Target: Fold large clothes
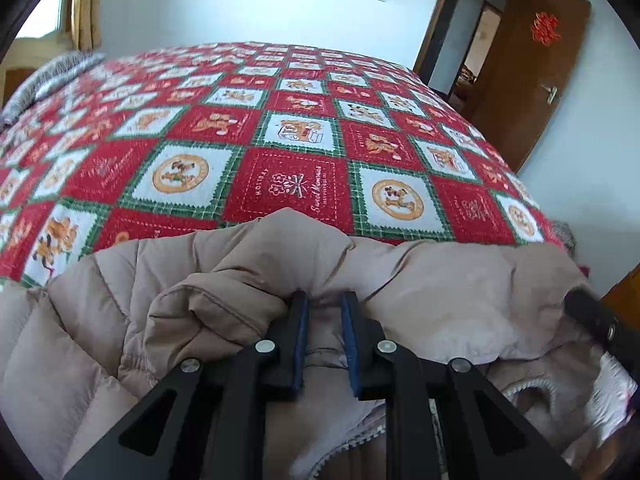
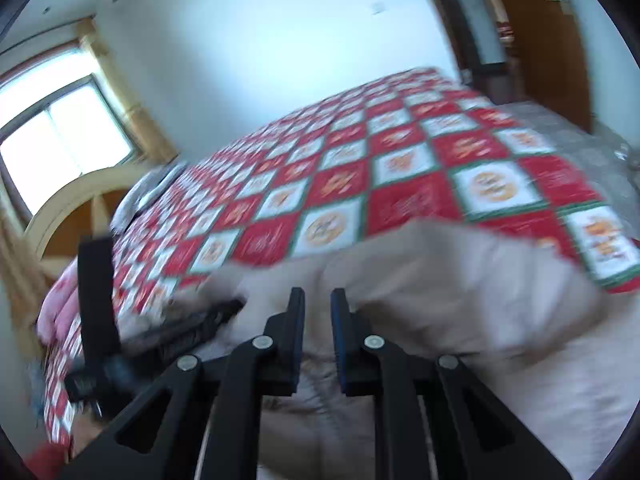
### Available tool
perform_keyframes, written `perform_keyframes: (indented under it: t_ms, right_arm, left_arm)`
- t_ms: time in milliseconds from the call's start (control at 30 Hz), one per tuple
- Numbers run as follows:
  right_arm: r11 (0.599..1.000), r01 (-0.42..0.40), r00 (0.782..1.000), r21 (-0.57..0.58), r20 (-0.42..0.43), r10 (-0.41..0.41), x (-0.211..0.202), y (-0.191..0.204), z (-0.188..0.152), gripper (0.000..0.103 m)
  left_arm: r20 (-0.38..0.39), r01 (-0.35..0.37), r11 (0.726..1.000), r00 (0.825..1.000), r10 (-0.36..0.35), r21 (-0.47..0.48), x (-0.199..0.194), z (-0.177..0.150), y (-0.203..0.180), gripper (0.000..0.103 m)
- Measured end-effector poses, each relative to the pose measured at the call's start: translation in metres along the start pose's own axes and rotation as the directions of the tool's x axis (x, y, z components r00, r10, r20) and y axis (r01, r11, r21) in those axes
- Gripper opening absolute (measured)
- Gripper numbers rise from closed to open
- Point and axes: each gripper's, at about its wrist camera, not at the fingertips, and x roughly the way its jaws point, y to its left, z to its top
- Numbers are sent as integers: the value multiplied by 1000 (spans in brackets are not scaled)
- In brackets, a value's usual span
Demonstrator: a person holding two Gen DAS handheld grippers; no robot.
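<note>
A beige padded jacket (image 1: 248, 280) lies bunched on the near part of a bed, its pale lining showing at the lower right. My left gripper (image 1: 325, 300) is shut on a fold of the jacket, with fabric pinched between its blue pads. In the right wrist view, which is blurred by motion, my right gripper (image 2: 317, 296) is shut on another part of the jacket (image 2: 460, 276). The left gripper (image 2: 100, 320) shows at the left of that view, and the right gripper's black tip (image 1: 592, 316) shows at the right edge of the left wrist view.
The bed is covered by a red, green and white patchwork quilt (image 1: 288, 140). A grey striped pillow (image 1: 52, 76) lies at its far left. A brown door (image 1: 532, 80) stands open at the right. A window (image 2: 60, 136) is at the left wall.
</note>
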Motion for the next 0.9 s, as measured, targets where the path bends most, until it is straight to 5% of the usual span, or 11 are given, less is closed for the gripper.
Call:
perform_keyframes:
  t_ms: [67, 133, 267, 500, 633, 733, 800, 900]
  right_arm:
    - [997, 81, 990, -18, -113, -83, 17, -10, -1, 17]
    - [997, 75, 978, -16, -191, -77, 32, -22, -13, 11]
    - [996, 44, 986, 77, -164, -30, 35, -38, -18, 4]
    - [993, 117, 983, -4, -145, -116, 35, -25, -17, 2]
    - [993, 114, 982, 22, -156, -109, 6, -25, -15, 11]
    - [999, 49, 997, 14, -65, -48, -58, -16, -21, 27]
    - [997, 69, 997, -32, -15, -70, -101, -9, -28, 44]
    - [997, 64, 998, -47, 31, -63, -161, -6, -44, 47]
  left_arm:
    - [3, -11, 1000, 1000, 11, 26, 1, -2, -3, 17]
    - [8, -3, 999, 1000, 3, 36, 3, -3, -3, 17]
    - [6, 9, 1000, 1000, -9, 26, 5, -4, -3, 17]
    - [-10, -58, 995, 998, 59, 80, 17, 0, -15, 17]
    - [-58, 37, 998, 998, -34, 46, -12, 5, 1, 17]
    - [-12, 165, 985, 986, -165, 42, -68, 1, 21, 20]
    - [45, 188, 981, 981, -190, 50, -110, -7, 38, 40]
    - [137, 234, 971, 961, -239, 54, -173, -30, 65, 64]
